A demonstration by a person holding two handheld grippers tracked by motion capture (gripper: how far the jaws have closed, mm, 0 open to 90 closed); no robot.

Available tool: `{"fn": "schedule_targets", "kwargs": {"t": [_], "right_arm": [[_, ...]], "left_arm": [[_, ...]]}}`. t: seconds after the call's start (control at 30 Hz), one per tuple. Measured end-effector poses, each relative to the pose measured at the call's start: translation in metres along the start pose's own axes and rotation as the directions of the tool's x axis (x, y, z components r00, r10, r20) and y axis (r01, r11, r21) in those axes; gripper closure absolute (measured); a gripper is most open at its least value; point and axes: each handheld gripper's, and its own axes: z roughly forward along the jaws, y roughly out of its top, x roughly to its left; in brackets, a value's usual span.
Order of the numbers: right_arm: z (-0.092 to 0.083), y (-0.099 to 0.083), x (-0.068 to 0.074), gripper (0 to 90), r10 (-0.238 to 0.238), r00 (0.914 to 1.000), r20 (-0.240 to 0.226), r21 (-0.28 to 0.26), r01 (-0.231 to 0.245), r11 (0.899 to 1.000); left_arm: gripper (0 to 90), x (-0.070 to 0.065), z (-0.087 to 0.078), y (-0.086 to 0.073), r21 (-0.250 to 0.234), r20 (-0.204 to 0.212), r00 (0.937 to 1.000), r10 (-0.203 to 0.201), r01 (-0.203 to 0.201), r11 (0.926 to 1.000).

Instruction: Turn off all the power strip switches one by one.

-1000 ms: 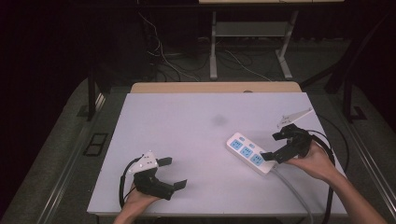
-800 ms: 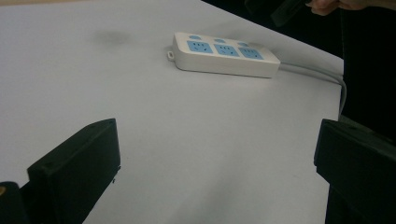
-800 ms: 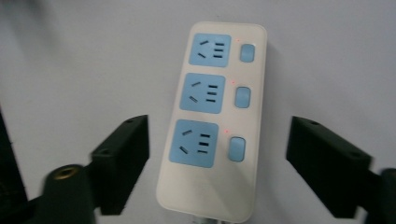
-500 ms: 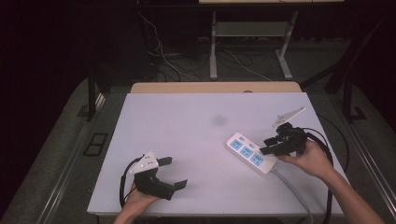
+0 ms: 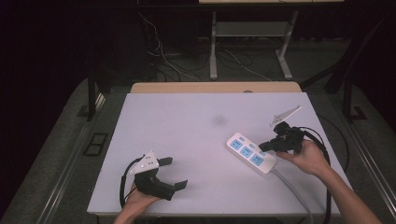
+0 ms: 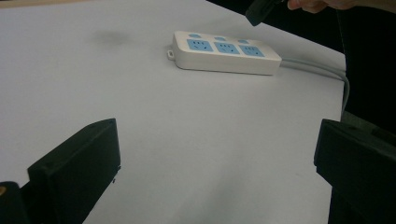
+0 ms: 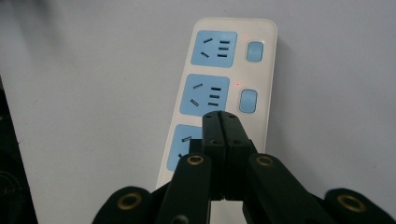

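A white power strip (image 5: 250, 154) with three blue sockets and a grey cable (image 5: 294, 191) lies on the right of the white table (image 5: 196, 135). My right gripper (image 5: 264, 146) hovers just over its near end, jaws pressed together with nothing between them. In the right gripper view the shut tips (image 7: 219, 122) hang above the nearest socket of the power strip (image 7: 224, 79), beside the blue switches; two small red lights glow by the far switches. My left gripper (image 5: 173, 172) rests open at the front left. The left gripper view looks between its wide jaws toward the power strip (image 6: 224, 53).
A wooden board (image 5: 215, 87) runs along the table's far edge. Beyond it stand a metal frame (image 5: 247, 42) and loose cables (image 5: 173, 60) on the dark floor. A faint grey smudge (image 5: 218, 120) marks the table's middle.
My right gripper has shifted slightly left and forward over the strip's near end. The left gripper has not moved.
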Motion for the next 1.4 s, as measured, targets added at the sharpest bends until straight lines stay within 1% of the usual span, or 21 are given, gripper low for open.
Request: {"fn": "schedule_targets", "kwargs": {"t": [0.3, 0.4, 0.53, 0.7, 0.8, 0.87, 1.07, 1.1, 1.13, 1.23, 1.4], "right_arm": [[0.007, 0.0, -0.004, 89.9, 0.007, 1.0, 0.001, 0.02, -0.007, 1.0], [0.011, 0.0, -0.008, 89.9, 0.009, 1.0, 0.003, 0.04, -0.009, 0.999], [0.014, -0.002, -0.01, 89.9, 0.016, 0.9999, 0.0, 0.049, -0.016, 0.999], [0.02, -0.009, -0.014, 89.9, 0.029, 0.9996, 0.005, 0.073, -0.029, 0.997], [0.021, -0.013, -0.015, 89.9, 0.038, 0.9993, -0.003, 0.054, -0.038, 0.998], [0.021, -0.015, -0.016, 89.9, 0.035, 0.9994, -0.007, 0.039, -0.034, 0.999], [0.021, -0.016, -0.017, 90.0, 0.05, 0.9987, -0.012, 0.031, -0.05, 0.998], [0.021, -0.016, -0.017, 90.0, 0.05, 0.9987, -0.012, 0.031, -0.05, 0.998], [0.021, -0.016, -0.017, 90.0, 0.038, 0.9992, -0.008, 0.032, -0.038, 0.999], [0.021, -0.018, -0.017, 90.0, 0.032, 0.9994, -0.008, 0.023, -0.032, 0.999], [0.021, -0.019, -0.017, 90.0, 0.04, 0.9992, -0.008, 0.013, -0.04, 0.999]], "left_arm": [[0.0, 0.001, -0.001, 0.0, -0.001, 0.0, 1.0, 0.001, -0.001, 1.0], [0.0, 0.0, -0.001, 0.0, 0.0, 0.0, 1.0, 0.002, -0.002, 1.0], [0.0, 0.001, 0.0, 0.0, 0.001, 0.001, 1.0, 0.001, -0.001, 1.0], [0.0, 0.001, 0.0, 0.0, 0.002, 0.002, 1.0, 0.002, -0.002, 1.0], [0.0, 0.001, 0.0, 0.0, 0.003, 0.003, 1.0, 0.002, -0.002, 1.0], [0.0, 0.001, 0.0, -0.001, 0.005, 0.004, 1.0, 0.002, -0.002, 1.0], [0.0, 0.0, 0.001, -0.001, 0.011, 0.007, 1.0, 0.007, -0.007, 0.9999], [0.0, 0.0, 0.001, -0.001, 0.011, 0.007, 1.0, 0.005, -0.005, 0.9999], [0.0, 0.0, 0.002, -0.001, 0.011, 0.007, 1.0, 0.005, -0.005, 0.9999], [0.0, 0.0, 0.002, -0.001, 0.012, 0.008, 0.9999, 0.006, -0.006, 0.9999], [0.0, -0.001, 0.002, 0.0, 0.012, 0.013, 0.9999, 0.008, -0.008, 0.9999]]}}
